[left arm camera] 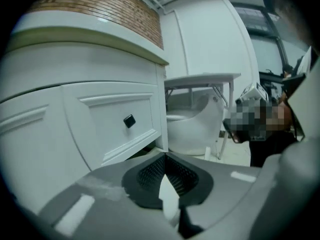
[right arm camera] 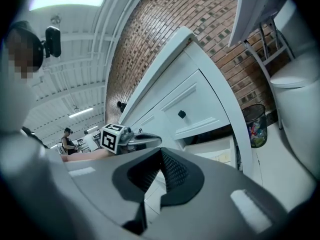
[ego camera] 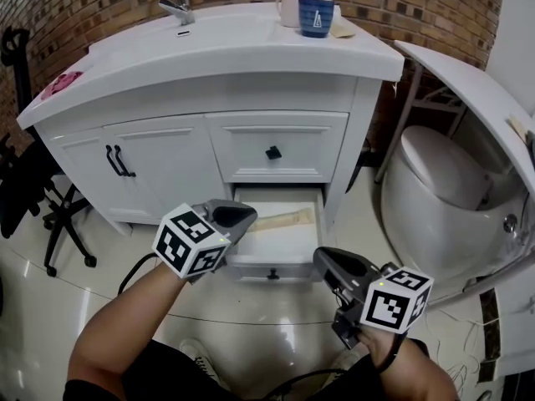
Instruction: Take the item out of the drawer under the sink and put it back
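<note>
Nearest, my right gripper [ego camera: 323,258] and left gripper [ego camera: 249,215] are both clenched on nothing at the pulled-out bottom drawer [ego camera: 251,266], where the long beige packet [ego camera: 288,219] lies inside, below the white vanity's [ego camera: 167,170] closed upper drawer [ego camera: 301,149].

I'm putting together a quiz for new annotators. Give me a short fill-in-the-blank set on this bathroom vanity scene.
1. The lower drawer stands ___.
2. The knob on the upper drawer is coloured ___.
3. The cup beside the white mug on the counter is coloured ___.

Missing words: open; black; blue.
</note>
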`<state>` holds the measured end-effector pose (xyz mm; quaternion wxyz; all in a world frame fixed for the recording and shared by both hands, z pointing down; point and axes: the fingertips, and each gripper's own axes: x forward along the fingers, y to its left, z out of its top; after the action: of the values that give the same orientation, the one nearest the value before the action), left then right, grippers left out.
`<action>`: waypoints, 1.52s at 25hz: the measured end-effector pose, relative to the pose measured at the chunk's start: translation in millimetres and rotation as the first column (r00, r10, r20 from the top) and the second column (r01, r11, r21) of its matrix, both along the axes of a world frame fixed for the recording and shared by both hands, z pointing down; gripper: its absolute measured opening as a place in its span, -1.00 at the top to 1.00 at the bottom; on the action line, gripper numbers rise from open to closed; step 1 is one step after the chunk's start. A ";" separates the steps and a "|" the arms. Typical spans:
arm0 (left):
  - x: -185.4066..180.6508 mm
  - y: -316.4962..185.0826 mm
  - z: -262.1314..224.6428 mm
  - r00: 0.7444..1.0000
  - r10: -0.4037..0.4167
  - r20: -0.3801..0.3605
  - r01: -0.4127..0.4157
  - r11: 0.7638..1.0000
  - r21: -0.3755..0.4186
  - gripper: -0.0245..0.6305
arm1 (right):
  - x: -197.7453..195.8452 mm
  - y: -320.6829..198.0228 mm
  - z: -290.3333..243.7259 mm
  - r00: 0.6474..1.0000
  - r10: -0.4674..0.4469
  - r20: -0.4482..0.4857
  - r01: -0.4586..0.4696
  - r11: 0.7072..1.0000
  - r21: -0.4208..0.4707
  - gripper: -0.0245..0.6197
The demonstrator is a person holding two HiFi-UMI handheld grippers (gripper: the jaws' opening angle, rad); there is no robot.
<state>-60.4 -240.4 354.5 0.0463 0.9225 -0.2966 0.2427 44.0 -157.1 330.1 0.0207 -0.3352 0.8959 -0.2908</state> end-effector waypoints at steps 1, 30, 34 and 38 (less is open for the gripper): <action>-8.0 7.7 -4.8 0.998 -0.045 -0.054 0.044 0.999 -0.013 0.91 | -0.4 -0.5 0.5 1.000 -0.001 -0.005 0.001 1.000 0.002 0.91; -36.1 95.0 -22.7 0.910 -0.196 -0.365 0.142 0.975 -0.168 0.91 | 3.3 14.3 -11.7 1.000 0.000 -0.029 0.001 0.999 0.045 0.91; -34.8 103.3 -25.7 0.913 -0.193 -0.360 0.139 0.976 -0.169 0.91 | 2.7 20.5 -15.0 0.999 0.004 -0.037 -0.002 0.999 0.048 0.91; -39.9 118.4 -37.2 0.908 -0.191 -0.374 0.148 0.979 -0.142 0.91 | 3.0 43.2 -20.7 0.998 0.012 -0.063 -0.007 0.998 0.069 0.91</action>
<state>-100.3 -122.0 317.3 0.1757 0.9189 -0.3467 0.0676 47.0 -113.8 309.4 0.0052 -0.3477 0.9039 -0.2492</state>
